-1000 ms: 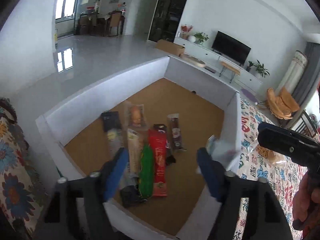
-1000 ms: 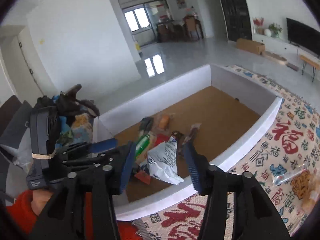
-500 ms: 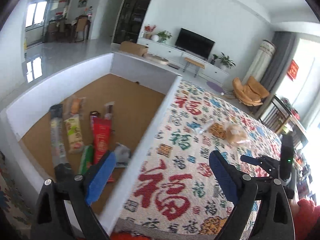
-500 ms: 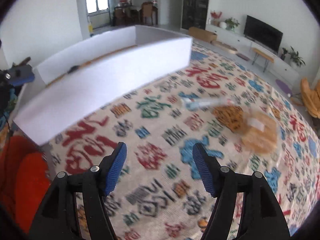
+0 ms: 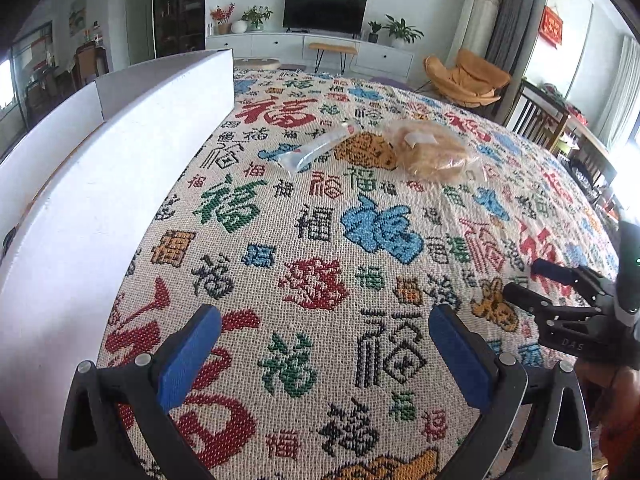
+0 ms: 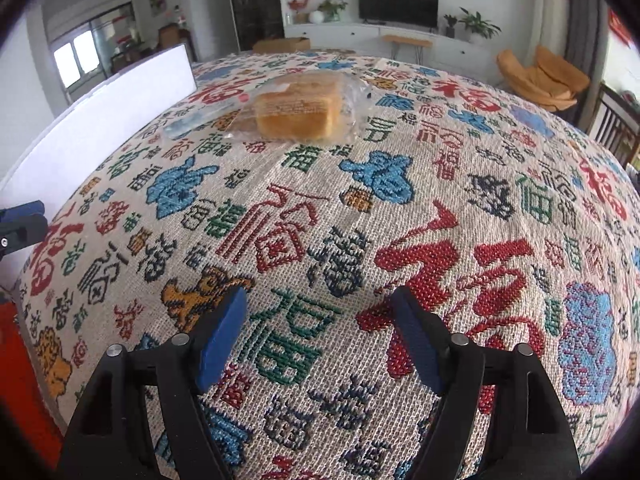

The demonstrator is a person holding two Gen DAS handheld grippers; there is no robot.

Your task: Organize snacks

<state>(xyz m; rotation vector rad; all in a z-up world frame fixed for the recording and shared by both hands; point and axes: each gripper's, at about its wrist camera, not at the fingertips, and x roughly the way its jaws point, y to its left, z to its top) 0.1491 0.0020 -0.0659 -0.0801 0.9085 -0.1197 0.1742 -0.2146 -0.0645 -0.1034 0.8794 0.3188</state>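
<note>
Two snacks are left on the patterned bench: a bagged cake [image 6: 300, 110] and a clear packet [image 5: 316, 150], touching, in the upper middle beside the white box [image 5: 120, 168]. Left tongs [image 5: 320, 360] and right tongs [image 6: 316, 340] have just been opening, both empty. Only the left view shows the packet sharply, and the right tongs at its right edge

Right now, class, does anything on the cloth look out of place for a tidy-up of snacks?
Yes. Two wrapped snacks, a bread bag and a clear packet, lie loose on the cloth outside the white box. Nothing looks spilled or torn.
</note>
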